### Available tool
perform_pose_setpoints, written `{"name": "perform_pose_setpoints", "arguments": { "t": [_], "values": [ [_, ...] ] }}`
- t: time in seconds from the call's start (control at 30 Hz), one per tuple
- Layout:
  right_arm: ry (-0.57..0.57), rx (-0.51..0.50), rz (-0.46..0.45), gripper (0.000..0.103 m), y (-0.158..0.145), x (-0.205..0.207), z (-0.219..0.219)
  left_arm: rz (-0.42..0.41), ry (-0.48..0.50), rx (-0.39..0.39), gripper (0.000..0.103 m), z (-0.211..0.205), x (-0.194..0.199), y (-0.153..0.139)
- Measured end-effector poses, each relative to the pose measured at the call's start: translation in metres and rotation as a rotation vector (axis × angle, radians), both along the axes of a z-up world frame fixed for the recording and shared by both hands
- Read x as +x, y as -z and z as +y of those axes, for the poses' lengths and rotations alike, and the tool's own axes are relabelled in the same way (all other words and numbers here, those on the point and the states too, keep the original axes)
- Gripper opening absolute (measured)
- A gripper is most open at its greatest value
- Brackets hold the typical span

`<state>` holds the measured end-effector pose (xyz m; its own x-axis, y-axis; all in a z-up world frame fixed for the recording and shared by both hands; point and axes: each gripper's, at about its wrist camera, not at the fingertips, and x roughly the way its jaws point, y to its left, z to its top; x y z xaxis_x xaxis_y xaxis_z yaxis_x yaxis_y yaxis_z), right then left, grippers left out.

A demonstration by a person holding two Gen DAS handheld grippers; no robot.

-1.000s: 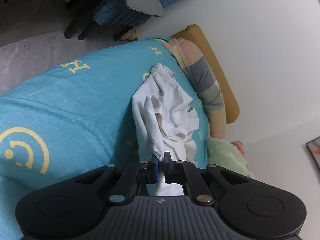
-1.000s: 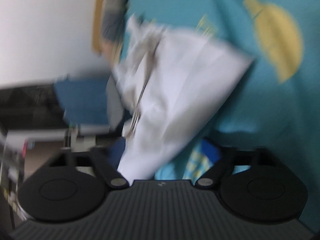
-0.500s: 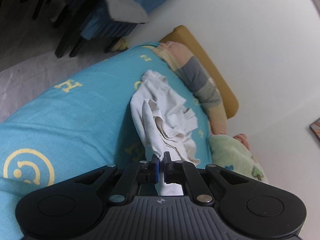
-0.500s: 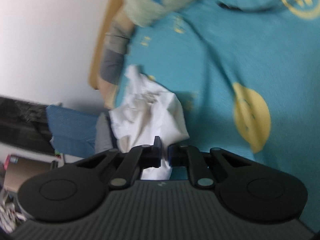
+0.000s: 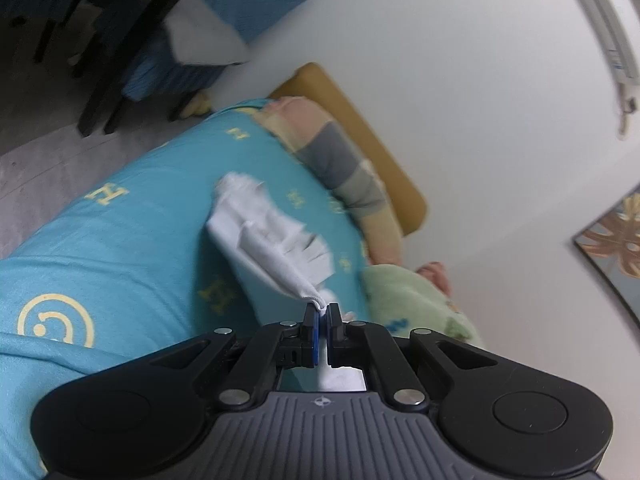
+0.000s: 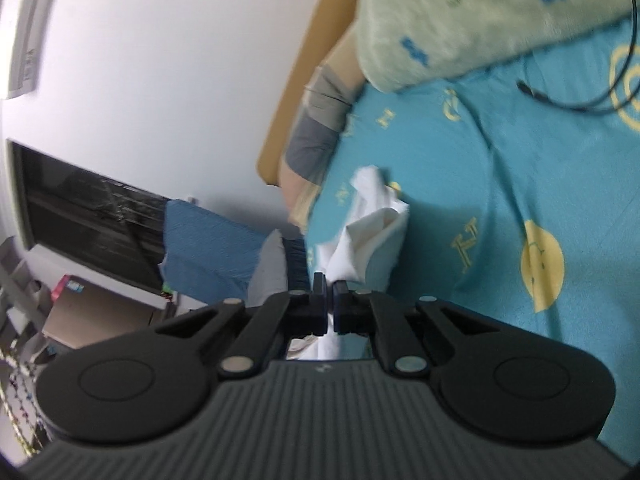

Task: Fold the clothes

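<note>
A white garment (image 5: pixel 272 240) hangs stretched above the turquoise bed sheet (image 5: pixel 120 220), bunched and blurred with motion. My left gripper (image 5: pixel 321 312) is shut on one edge of it, and cloth shows between the fingers. In the right wrist view the same white garment (image 6: pixel 368 232) runs from the bed up to my right gripper (image 6: pixel 330 286), which is shut on another edge of it. The far end of the garment trails near the sheet.
The bed sheet (image 6: pixel 500 200) has yellow smiley prints. A striped pillow (image 5: pixel 340 160) lies by the wooden headboard (image 5: pixel 360 128). A green blanket (image 6: pixel 460 12) lies beside it, and a black cable (image 6: pixel 580 104) lies on the sheet. A blue-covered chair (image 5: pixel 180 40) and a dark screen (image 6: pixel 88 216) stand off the bed.
Both grippers have risen and pulled back, lifting the white garment off the sheet and drawing it taut. The right gripper, open a second ago, is now shut on the cloth.
</note>
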<state>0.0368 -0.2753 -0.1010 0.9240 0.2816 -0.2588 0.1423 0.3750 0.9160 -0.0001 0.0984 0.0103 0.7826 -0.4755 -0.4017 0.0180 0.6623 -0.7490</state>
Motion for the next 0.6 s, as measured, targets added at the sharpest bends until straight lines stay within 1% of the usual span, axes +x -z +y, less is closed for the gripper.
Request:
{"name": "perform_pose_setpoints", "arguments": {
  "t": [0.1,0.13,0.17,0.27,0.3,0.37,0.43,0.5,0.53,0.6],
  "values": [
    [-0.014,-0.001,-0.05,0.006,-0.02,-0.029,-0.007,-0.057,0.016,0.011,0.003,-0.002,-0.032,-0.022],
    [-0.018,0.002,-0.069,0.006,-0.026,-0.041,-0.009,-0.065,0.003,0.008,0.003,-0.002,-0.046,-0.026],
    [-0.021,0.001,-0.089,0.006,-0.031,-0.054,-0.01,-0.056,-0.019,-0.014,0.003,0.0,-0.06,-0.028],
    [-0.017,0.033,-0.136,0.006,-0.036,-0.095,-0.012,-0.047,-0.035,-0.058,0.003,0.0,-0.096,-0.029],
    [-0.015,0.049,-0.142,0.006,-0.035,-0.106,-0.012,-0.054,-0.035,-0.055,0.003,-0.002,-0.105,-0.031],
    [0.002,0.039,-0.149,0.006,-0.035,-0.121,-0.011,-0.047,-0.043,-0.066,0.003,-0.004,-0.113,-0.031],
    [0.003,0.002,-0.145,0.006,-0.04,-0.116,-0.009,-0.036,-0.055,-0.066,0.003,-0.005,-0.107,-0.033],
    [-0.002,-0.049,-0.142,0.006,-0.048,-0.102,-0.007,-0.021,-0.076,-0.062,0.003,-0.005,-0.086,-0.036],
    [-0.01,-0.08,-0.143,0.006,-0.053,-0.089,-0.007,-0.011,-0.081,-0.057,0.003,-0.005,-0.072,-0.038],
    [-0.023,-0.094,-0.112,0.006,-0.056,-0.056,-0.009,0.006,-0.089,-0.021,0.003,-0.009,-0.035,-0.039]
  ]
}}
